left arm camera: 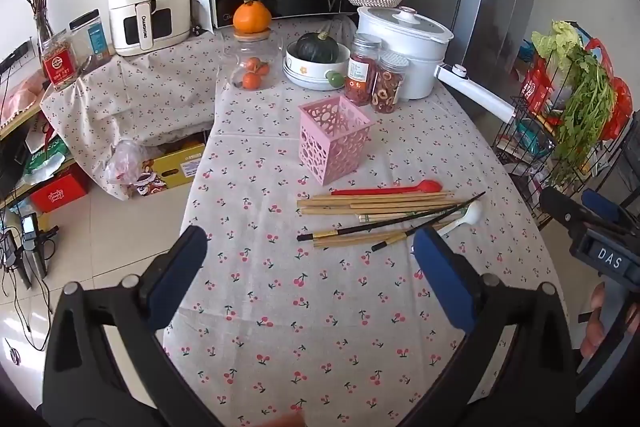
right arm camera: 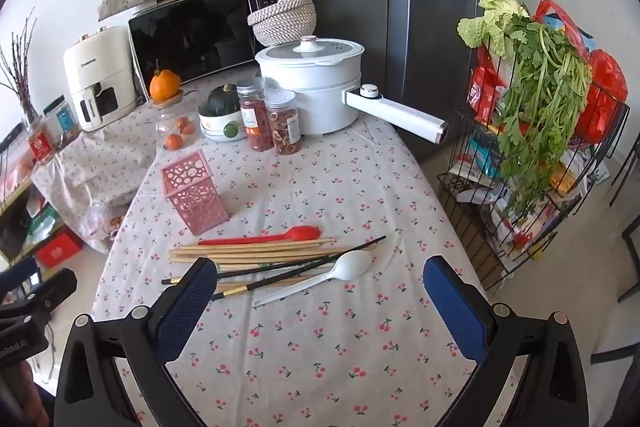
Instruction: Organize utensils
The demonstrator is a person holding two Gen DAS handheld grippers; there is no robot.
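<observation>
Utensils, loose heap on the cherry-print tablecloth point(right arm camera: 320, 347): red spoon point(right arm camera: 276, 235) at the far edge, bamboo chopsticks point(right arm camera: 248, 251) side by side, black chopsticks point(right arm camera: 296, 267) crossing them, white spoon point(right arm camera: 320, 277) nearest. Pink perforated holder point(right arm camera: 195, 191): upright, just beyond the heap, apart from it.

Left gripper point(left arm camera: 310, 263): jaws spread wide, nothing between them, above the cloth near the heap. Right gripper point(right arm camera: 320, 291): likewise spread, nothing held.

Left wrist view only: cardboard box point(left arm camera: 176, 167) on the floor; white spoon mostly hidden. Right wrist view only: white spoon shown whole.
</observation>
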